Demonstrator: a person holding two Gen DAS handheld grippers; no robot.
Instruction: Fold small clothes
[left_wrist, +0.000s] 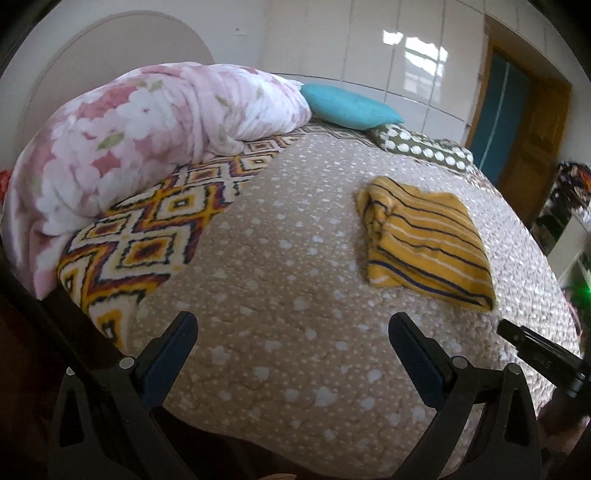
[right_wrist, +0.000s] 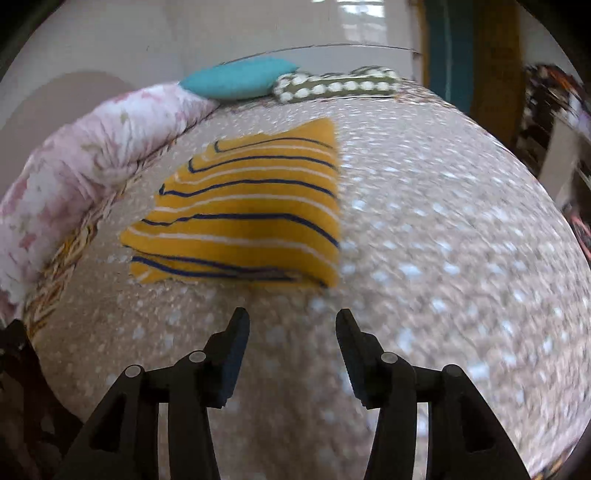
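Observation:
A small yellow garment with navy and white stripes (left_wrist: 424, 243) lies folded into a compact rectangle on the beige dotted bedspread (left_wrist: 280, 295). It also shows in the right wrist view (right_wrist: 251, 210), just ahead of my right gripper (right_wrist: 291, 321). My left gripper (left_wrist: 291, 328) is open wide and empty, hovering over bare bedspread to the left of the garment. My right gripper is open and empty, a short way in front of the garment's near edge; part of it shows in the left wrist view at the lower right (left_wrist: 535, 350).
A pink floral duvet (left_wrist: 140, 136) is bunched along the left of the bed over a zigzag patterned blanket (left_wrist: 147, 236). A teal pillow (left_wrist: 351, 105) and a green dotted cushion (left_wrist: 424, 147) lie at the far end. A wooden door (left_wrist: 532, 122) is at the right.

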